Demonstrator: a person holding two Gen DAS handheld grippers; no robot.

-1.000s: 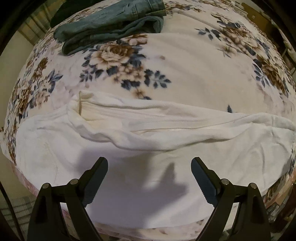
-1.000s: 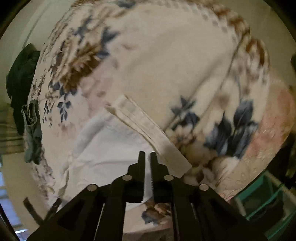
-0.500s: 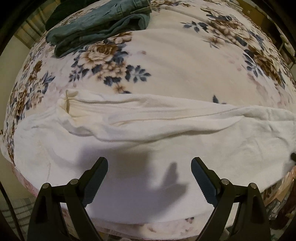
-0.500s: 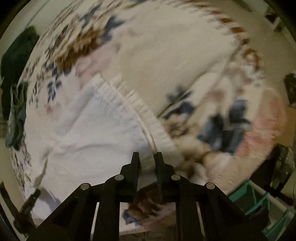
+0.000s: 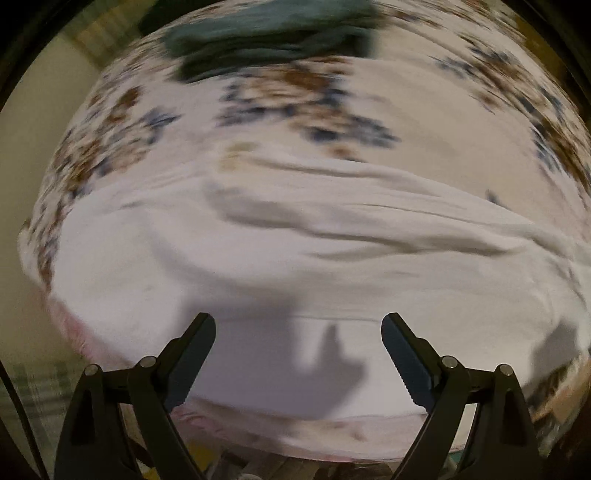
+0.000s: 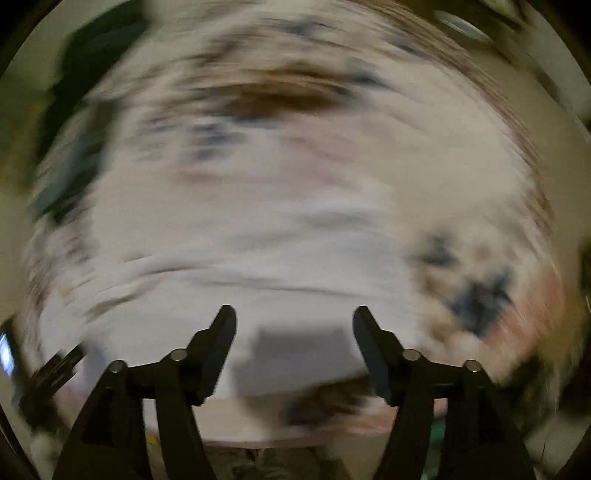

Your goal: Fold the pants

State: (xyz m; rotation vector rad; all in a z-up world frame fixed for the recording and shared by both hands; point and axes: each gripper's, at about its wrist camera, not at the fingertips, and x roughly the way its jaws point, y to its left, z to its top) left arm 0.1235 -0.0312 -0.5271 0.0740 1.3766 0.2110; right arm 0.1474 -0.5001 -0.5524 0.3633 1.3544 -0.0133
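Lying across the near part of the floral blanket, the white pants are spread flat with long creases through the middle. Above their near edge the left gripper hangs with its fingers wide apart, holding nothing. The right gripper hangs over the pants too, fingers wide and empty. Beyond the pants, at the blanket's far side, sits a dark green garment. Both views are blurred.

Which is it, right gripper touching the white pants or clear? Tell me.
Apart. The right wrist view shows the right gripper open, with nothing between its jaws, above the white pants.
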